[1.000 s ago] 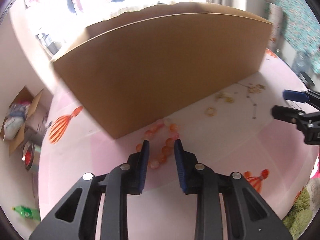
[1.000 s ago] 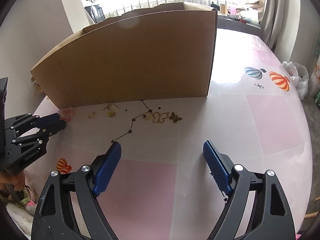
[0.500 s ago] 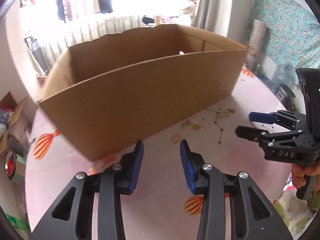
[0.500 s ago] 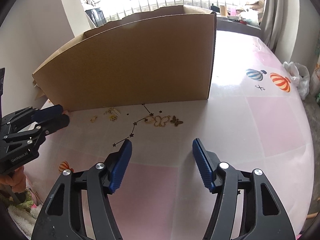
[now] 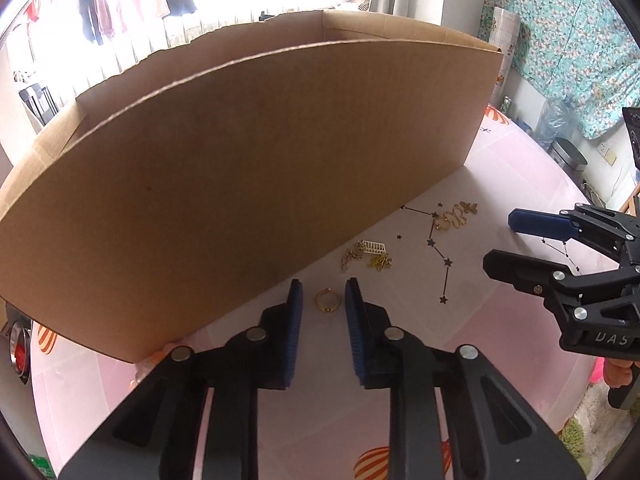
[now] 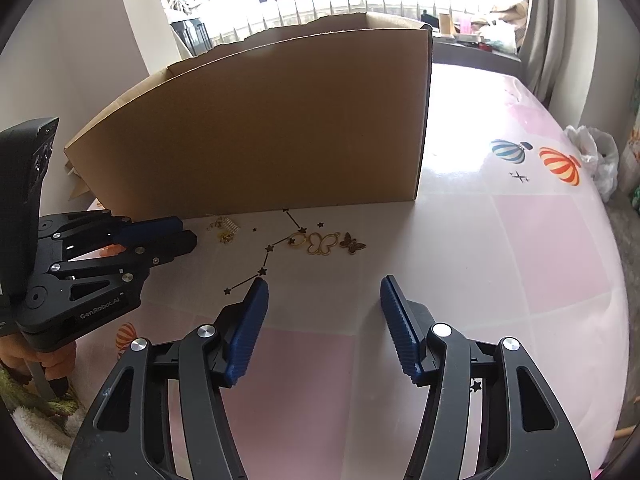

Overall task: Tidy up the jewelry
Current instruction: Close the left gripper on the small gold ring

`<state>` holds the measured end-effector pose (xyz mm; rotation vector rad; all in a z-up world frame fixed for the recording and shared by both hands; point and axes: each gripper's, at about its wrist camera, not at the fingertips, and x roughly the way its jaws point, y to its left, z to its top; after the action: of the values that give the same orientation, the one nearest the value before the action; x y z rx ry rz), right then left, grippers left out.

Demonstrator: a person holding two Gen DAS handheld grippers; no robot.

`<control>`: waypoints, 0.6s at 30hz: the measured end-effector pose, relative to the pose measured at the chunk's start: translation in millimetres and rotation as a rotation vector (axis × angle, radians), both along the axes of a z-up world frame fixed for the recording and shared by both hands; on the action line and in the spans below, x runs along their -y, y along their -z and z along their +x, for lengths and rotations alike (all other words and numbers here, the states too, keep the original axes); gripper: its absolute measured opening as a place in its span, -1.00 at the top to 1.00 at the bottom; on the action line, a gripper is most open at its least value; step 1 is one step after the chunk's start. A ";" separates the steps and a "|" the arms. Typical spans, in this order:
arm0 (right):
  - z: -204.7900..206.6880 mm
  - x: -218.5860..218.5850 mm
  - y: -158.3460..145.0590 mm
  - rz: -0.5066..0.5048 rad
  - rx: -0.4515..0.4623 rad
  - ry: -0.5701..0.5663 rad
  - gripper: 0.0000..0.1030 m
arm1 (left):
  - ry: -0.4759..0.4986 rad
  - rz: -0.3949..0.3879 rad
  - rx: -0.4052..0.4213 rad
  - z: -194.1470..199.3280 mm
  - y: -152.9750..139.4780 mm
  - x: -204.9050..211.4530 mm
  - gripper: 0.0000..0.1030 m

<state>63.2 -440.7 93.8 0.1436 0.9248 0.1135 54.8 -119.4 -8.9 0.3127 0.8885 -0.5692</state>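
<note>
1. Ring (image 5: pixel 328 301) slip is the nearest risk: the small gold ring lies flat on the worktop (image 5: pixel 480 340) between the tips of the left gripper (image 5: pixel 323 300), whose narrow jaws are closing with the pads not yet on it. A thin, hard hoop lying flat can squirt out sideways or skid under a pad.
2. Box (image 5: pixel 240 180) contact: the cardboard wall stands just beside the left gripper's outer finger, so a small drift that way could bump the box or push the ring against its foot, where it is hard to reach.
3. Tangle: the gold chain bits (image 5: pixel 366 256) lie near, beyond the ring; overshooting forward could drag them along.
4. Collision between hands: the right gripper (image 6: pixel 322 294) hovers half open and empty over the worktop, short of the butterfly charms (image 6: pixel 326 243). Both grippers point at the same strip in front of the box, so they could knock together.
5. Scatter: any nudge could send the light charms sliding on the glossy worktop.
</note>
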 end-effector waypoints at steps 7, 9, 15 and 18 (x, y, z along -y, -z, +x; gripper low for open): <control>-5.8 -0.2 -0.1 0.005 0.004 0.007 0.05 | 0.017 -0.014 0.020 -1.7 2.8 6.7 0.80; -6.4 1.3 -1.7 0.008 0.008 0.012 0.08 | 0.014 -0.019 0.019 -2.5 3.9 8.3 0.80; -4.8 -1.8 -14.1 0.027 0.050 -0.034 0.26 | -0.022 -0.031 -0.003 -5.9 5.1 0.5 0.80; 1.4 -8.9 -13.2 0.033 0.045 -0.066 0.38 | -0.040 -0.028 0.004 -11.2 5.6 -4.3 0.80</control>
<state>64.7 -431.8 107.0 0.1407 0.8828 0.1920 43.7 -115.1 -14.5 0.2697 0.8802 -0.5438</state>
